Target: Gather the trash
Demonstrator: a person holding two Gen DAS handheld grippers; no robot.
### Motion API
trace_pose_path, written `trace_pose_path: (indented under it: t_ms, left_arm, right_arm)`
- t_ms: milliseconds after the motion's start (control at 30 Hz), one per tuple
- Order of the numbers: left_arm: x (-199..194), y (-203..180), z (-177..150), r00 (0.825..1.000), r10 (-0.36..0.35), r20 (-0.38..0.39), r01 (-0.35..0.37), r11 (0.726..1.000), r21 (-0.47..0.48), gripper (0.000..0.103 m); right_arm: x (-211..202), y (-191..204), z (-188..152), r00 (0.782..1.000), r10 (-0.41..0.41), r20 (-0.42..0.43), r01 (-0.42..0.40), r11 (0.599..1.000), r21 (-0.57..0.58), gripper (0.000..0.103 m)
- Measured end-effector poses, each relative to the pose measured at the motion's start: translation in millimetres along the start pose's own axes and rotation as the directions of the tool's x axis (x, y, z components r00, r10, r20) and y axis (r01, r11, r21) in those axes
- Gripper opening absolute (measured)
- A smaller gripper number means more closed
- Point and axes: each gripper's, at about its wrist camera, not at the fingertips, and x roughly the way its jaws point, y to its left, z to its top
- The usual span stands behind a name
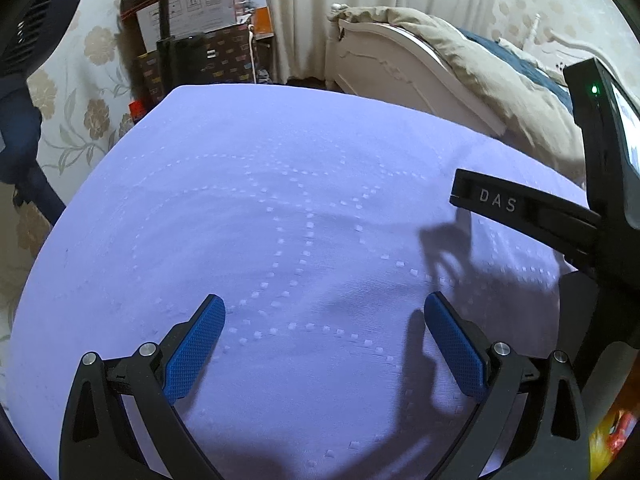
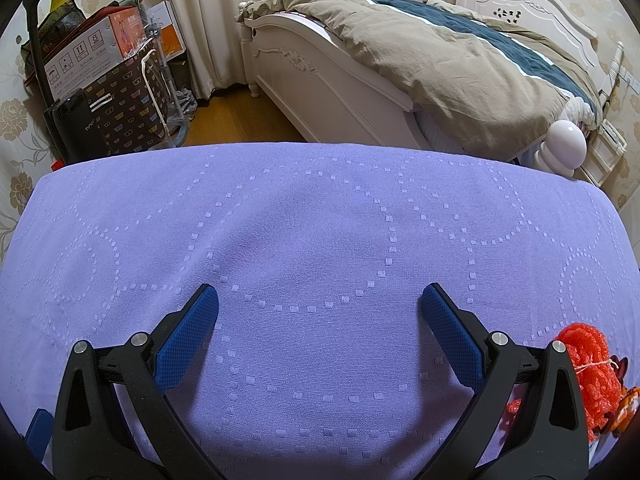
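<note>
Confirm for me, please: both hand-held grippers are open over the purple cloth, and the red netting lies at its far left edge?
Not quite: the red netting lies at the right edge of the purple cloth, as the right wrist view shows. Both hand-held grippers are open.

A home bedroom: a white carved bed (image 2: 320, 80) with a rumpled beige-and-blue duvet (image 2: 460, 52), cream curtains (image 2: 200, 12) behind its footboard, floral wallpaper (image 2: 12, 120), and stacked boxes (image 2: 92, 52) left of the bed.

Black gripper (image 1: 325, 312) frames, blue textured pads (image 2: 188, 336), silver screws.
</note>
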Motion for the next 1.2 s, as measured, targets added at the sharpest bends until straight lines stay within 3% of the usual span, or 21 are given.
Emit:
trace_pose_path:
  t_ms: [333, 667, 767, 833, 900, 933, 1000, 1100, 1200]
  left_arm:
    - [-3.5, -10.2, -0.9, 0.999, 0.013, 0.038, -0.016, 0.997, 0.075, 0.097]
    - [-6.3, -8.1, 0.2, 0.998, 0.01, 0.059, -0.014, 0.998, 0.068, 0.097]
    - [-9.9, -8.0, 0.2, 0.997, 0.021, 0.074, -0.026, 0.998, 0.063, 0.097]
    - [-14.6, -7.9, 0.0, 0.995, 0.028, 0.092, -0.034, 0.997, 0.064, 0.097]
    - [-21.3, -8.2, 0.0, 0.994, 0.035, 0.104, -0.041, 0.997, 0.057, 0.097]
    - [-25.4, -8.9, 0.4, 0.993, 0.033, 0.111, -0.04, 0.998, 0.055, 0.097]
    - [-35.4, -13.0, 1.3, 0.99, 0.04, 0.136, -0.048, 0.997, 0.057, 0.097]
    - [-55.4, -24.7, 1.4, 0.98, 0.061, 0.19, -0.076, 0.994, 0.075, 0.097]
    - [-74.6, -38.2, -1.2, 0.974, 0.033, 0.226, -0.056, 0.994, 0.094, 0.097]
  right_arm:
    - [0.0, -2.0, 0.5, 1.0, 0.002, 0.0, -0.002, 1.0, 0.002, 0.099]
    - [1.0, -5.7, 1.2, 1.0, -0.006, -0.003, 0.006, 1.0, -0.005, 0.099]
    - [2.7, -8.2, 6.3, 0.998, 0.051, -0.047, -0.054, 0.996, -0.064, 0.099]
    - [0.3, -13.7, 15.2, 0.976, 0.189, -0.107, -0.203, 0.969, -0.143, 0.099]
    - [-12.4, -23.2, 20.9, 0.981, 0.188, -0.055, -0.194, 0.972, -0.132, 0.099]
    - [-31.9, -32.3, 26.3, 0.979, 0.201, 0.029, -0.196, 0.972, -0.128, 0.099]
    - [-58.7, -40.3, 32.8, 0.971, 0.209, 0.12, -0.19, 0.97, -0.148, 0.099]
    - [-122.9, -61.8, 39.2, 0.927, 0.198, 0.319, -0.136, 0.969, -0.205, 0.099]
    - [-166.2, -89.3, 31.2, 0.88, 0.203, 0.429, -0.118, 0.969, -0.216, 0.099]
